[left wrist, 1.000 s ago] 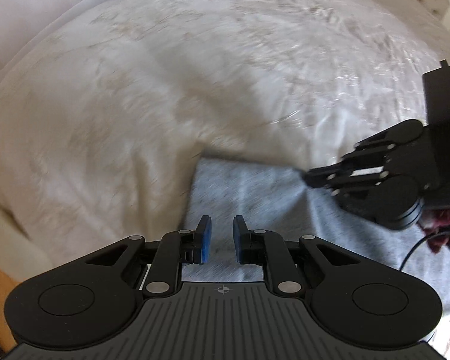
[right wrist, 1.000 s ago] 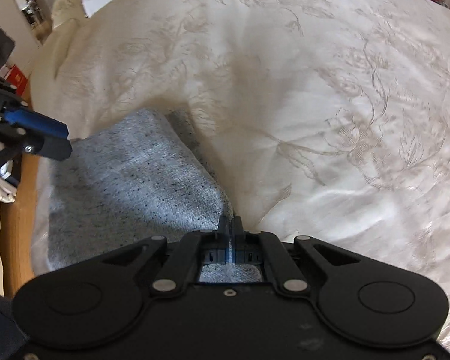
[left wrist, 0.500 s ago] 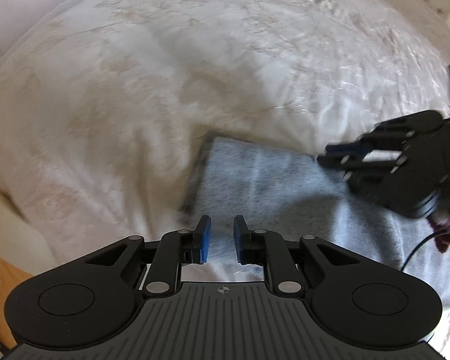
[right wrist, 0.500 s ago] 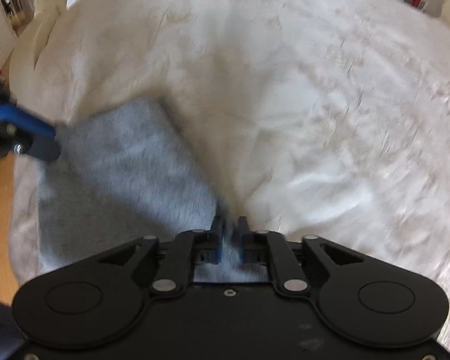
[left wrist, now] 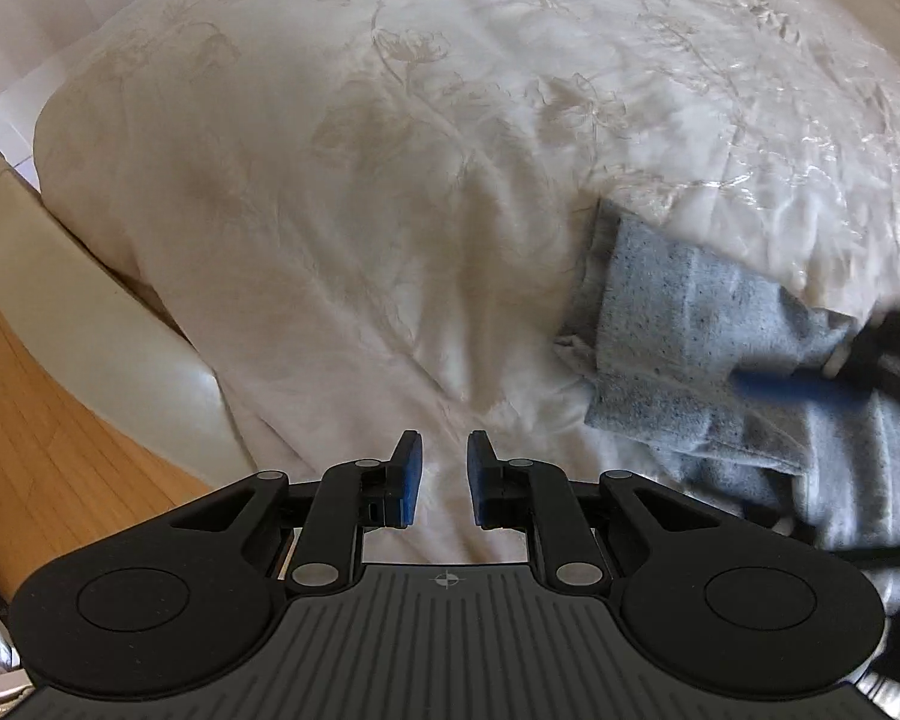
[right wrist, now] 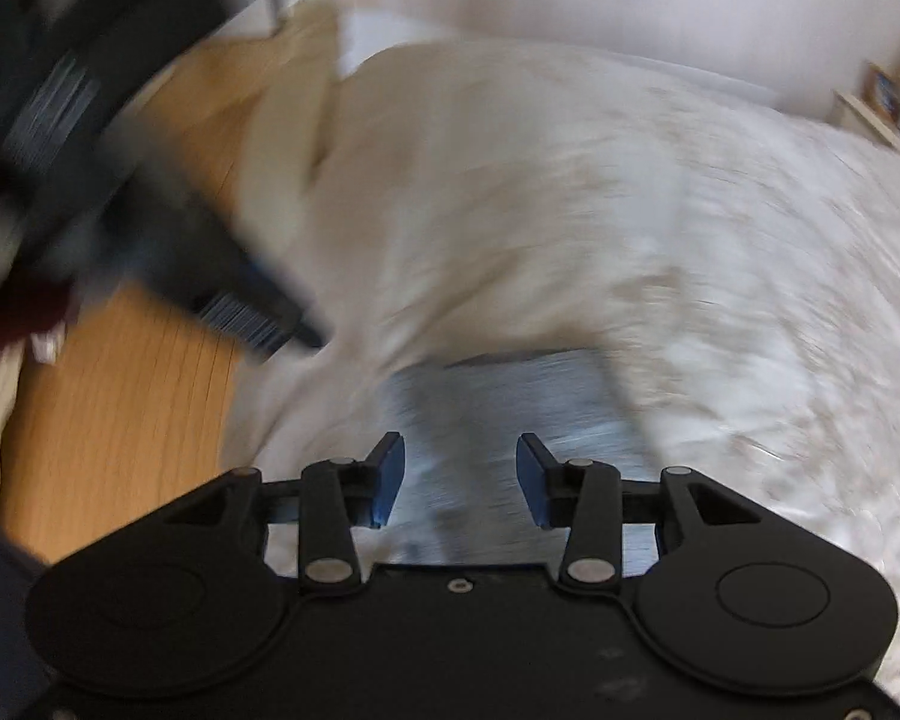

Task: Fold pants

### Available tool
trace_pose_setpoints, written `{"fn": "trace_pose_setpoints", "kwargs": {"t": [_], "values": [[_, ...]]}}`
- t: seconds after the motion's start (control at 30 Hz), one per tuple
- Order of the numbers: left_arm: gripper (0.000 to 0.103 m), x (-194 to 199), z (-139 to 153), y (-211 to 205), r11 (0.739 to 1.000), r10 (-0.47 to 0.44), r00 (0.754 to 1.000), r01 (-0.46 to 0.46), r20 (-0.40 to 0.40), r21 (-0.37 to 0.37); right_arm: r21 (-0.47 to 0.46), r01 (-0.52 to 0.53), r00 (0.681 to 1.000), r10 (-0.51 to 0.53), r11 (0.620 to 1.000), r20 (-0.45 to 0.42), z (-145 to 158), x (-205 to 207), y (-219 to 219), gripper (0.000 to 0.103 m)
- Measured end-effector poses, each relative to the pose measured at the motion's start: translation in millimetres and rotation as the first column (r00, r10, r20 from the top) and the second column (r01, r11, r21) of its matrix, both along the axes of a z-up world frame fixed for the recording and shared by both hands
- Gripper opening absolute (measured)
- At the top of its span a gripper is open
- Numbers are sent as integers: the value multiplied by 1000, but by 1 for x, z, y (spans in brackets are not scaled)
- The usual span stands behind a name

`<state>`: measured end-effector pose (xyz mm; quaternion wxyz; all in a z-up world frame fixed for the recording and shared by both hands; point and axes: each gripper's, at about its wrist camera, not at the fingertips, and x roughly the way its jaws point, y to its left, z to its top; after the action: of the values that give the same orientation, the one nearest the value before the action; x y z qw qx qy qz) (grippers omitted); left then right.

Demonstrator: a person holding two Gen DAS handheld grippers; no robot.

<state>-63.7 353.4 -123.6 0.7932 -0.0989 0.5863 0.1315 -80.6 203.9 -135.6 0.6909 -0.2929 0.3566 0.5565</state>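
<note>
The grey speckled pants (left wrist: 702,360) lie folded in a compact bundle on the white bedspread (left wrist: 390,180), at the right of the left wrist view. My left gripper (left wrist: 439,477) is open and empty, over bare bedspread to the left of the pants. My right gripper (right wrist: 459,480) is open and empty, just above the pants (right wrist: 510,402), which look blurred in the right wrist view. The right gripper also shows blurred over the pants in the left wrist view (left wrist: 810,387). The left gripper body (right wrist: 120,180) shows blurred at upper left in the right wrist view.
The bed's rounded edge (left wrist: 120,330) and wooden floor (left wrist: 42,450) lie to the left. The floor also shows in the right wrist view (right wrist: 126,420). A shelf with framed items (right wrist: 894,108) stands at the far right by the wall.
My right gripper has opened and let go of the pants, and swung fast. My left gripper has moved left off the pants, staying open.
</note>
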Motion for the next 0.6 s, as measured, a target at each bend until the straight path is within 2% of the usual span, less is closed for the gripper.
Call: {"fn": "trace_pose_setpoints", "kwargs": {"t": [0.1,0.13,0.17,0.23,0.3,0.43,0.47,0.5,0.6], "values": [[16,2,4,1,1000,-10,1000,10,19,6,-59,-39,989,47,998,144,-18,-24,15,27],[16,2,6,1,1000,-11,1000,11,26,7,-74,-23,981,36,997,188,-23,-27,18,13],[16,1,8,1,1000,-13,999,12,33,6,-71,6,981,8,997,194,-23,-25,19,11],[16,-1,11,2,1000,-17,999,17,46,-1,-9,119,985,-117,993,125,-12,-11,13,10],[16,-3,12,2,1000,-27,998,28,54,-1,51,254,965,-257,966,60,3,7,-1,10],[16,-5,13,0,999,-52,997,52,62,6,162,506,862,-504,847,-56,29,36,-31,11],[16,-5,14,-1,998,-60,996,59,67,8,166,533,846,-527,830,-83,30,41,-33,11],[16,-7,16,-1,998,-67,995,67,73,11,158,535,845,-527,830,-89,27,43,-30,11],[16,-4,22,-4,996,-89,991,87,96,21,134,482,876,-473,866,-96,7,37,-7,12]]}}
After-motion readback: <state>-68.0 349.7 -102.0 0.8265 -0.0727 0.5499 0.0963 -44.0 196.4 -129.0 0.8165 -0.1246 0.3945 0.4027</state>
